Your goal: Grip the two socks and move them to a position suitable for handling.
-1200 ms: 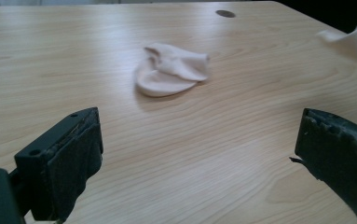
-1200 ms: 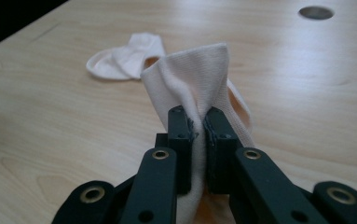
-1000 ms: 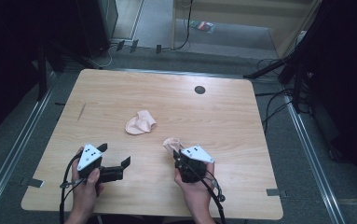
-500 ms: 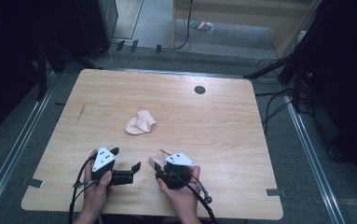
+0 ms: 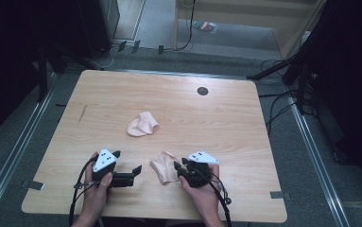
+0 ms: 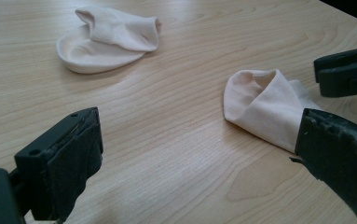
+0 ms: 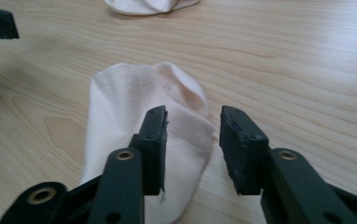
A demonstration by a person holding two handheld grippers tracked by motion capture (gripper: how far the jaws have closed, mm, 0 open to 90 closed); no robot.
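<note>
Resting low on the table (image 5: pixel 245 123), both open claws face the near sock (image 5: pixel 164 166).

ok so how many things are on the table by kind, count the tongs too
socks: 2 (near sock, far sock)
tongs: 2 (left tongs, right tongs)
round dark table hole: 1
total: 5
</note>
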